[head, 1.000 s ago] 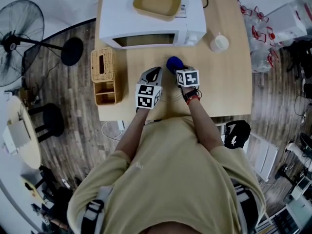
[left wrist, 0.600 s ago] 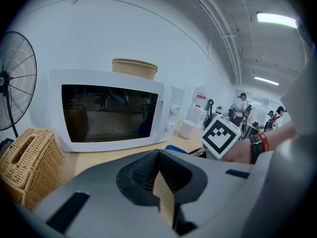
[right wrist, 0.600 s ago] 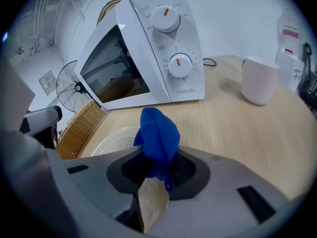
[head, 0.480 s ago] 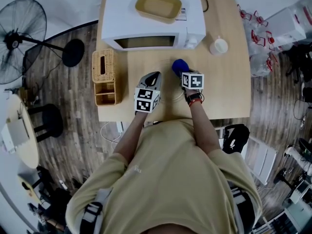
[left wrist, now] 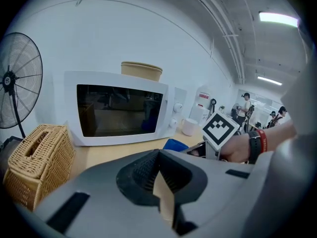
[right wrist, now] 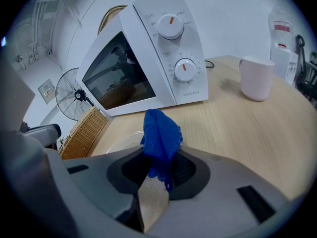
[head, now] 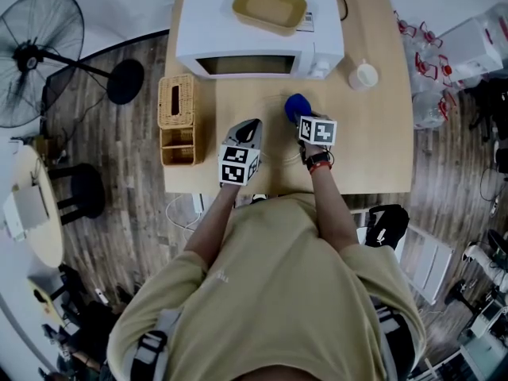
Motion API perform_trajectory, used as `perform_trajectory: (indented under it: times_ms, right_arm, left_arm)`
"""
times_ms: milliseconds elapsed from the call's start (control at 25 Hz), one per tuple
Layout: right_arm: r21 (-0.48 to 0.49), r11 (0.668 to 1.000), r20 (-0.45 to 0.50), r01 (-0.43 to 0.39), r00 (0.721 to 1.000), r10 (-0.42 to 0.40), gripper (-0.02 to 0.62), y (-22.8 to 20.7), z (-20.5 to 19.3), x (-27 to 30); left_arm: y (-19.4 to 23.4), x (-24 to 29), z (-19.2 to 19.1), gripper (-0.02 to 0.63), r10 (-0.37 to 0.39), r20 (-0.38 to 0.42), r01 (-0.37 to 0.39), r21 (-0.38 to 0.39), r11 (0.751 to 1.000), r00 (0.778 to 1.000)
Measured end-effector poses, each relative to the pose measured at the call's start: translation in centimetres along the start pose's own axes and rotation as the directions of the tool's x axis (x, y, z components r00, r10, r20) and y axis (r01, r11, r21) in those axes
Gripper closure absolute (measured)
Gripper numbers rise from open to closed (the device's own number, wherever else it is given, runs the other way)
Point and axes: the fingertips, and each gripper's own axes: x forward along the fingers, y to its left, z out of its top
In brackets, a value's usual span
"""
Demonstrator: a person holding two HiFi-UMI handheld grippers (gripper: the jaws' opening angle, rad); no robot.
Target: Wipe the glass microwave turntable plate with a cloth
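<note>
- The right tool [right wrist: 159,166] is clenched on the bright blue crumpled cloth [right wrist: 161,135]. The bunch stands out past the jaw tips, above the pale wooden table [right wrist: 237,128].
- The clear round glass turntable plate [right wrist: 123,142] lies flat on the table, in front of the white microwave oven with two dials [right wrist: 148,58]. In the right gripper view its rim shows at 9 o'clock from the cloth, just beside it. I cannot tell whether the cloth touches the glass.
- The left tool [left wrist: 159,152] is closed: its jaw tips meet and I see nothing between them. In the head view it is at 8 o'clock from the cloth, near the plate.
- The step in hand, I judge, is the wiping itself. To do it well, press the free part of the cloth on the glass, not the hard jaw tips. Go in overlapping circles from the rim to the centre.
- The plate is smooth and may slide on the wood. The closed left tool could lean on the rim at the 9 o'clock side to stop it.
- The grip should be firm, because a loose cloth would probably slip out under the rubbing.
</note>
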Motion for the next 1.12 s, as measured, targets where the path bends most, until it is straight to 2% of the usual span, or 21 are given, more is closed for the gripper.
perform_trajectory:
  times_ms: [280,480,680,760,880,1120]
  right_arm:
    - [-0.057,0.989,-0.009,-0.139,0.990,0.138,0.488,7.0,-0.4,1.1]
    - [-0.056,0.973,-0.029,-0.222,0.975,0.221,0.488,10.8,-1.0,2.1]
    - [-0.099,0.954,-0.079,-0.282,0.958,0.275,0.488,14.1,-2.1,3.4]
    - [-0.161,0.942,-0.112,-0.293,0.954,0.278,0.488,14.9,-3.0,4.0]
    - [-0.255,0.931,-0.149,-0.261,0.962,0.229,0.488,14.9,-3.7,5.1]
    - [-0.271,0.934,-0.173,-0.233,0.966,0.191,0.488,14.4,-3.8,5.8]
  left_arm:
    - [1.5,-1.7,-1.0,0.586,0.040,0.000,-0.040,-0.025,0.999,0.999]
    - [2.7,-3.1,-1.8,0.587,0.068,-0.005,-0.068,-0.041,0.997,0.998]
    - [4.1,-4.0,-2.1,0.586,0.099,-0.002,-0.099,-0.062,0.993,0.995]
    - [4.4,-4.2,-2.3,0.586,0.111,0.000,-0.111,-0.073,0.991,0.994]
    - [4.9,-4.4,-2.7,0.586,0.125,-0.005,-0.125,-0.085,0.988,0.992]
    - [5.3,-4.1,-3.6,0.587,0.137,-0.030,-0.139,-0.082,0.987,0.990]
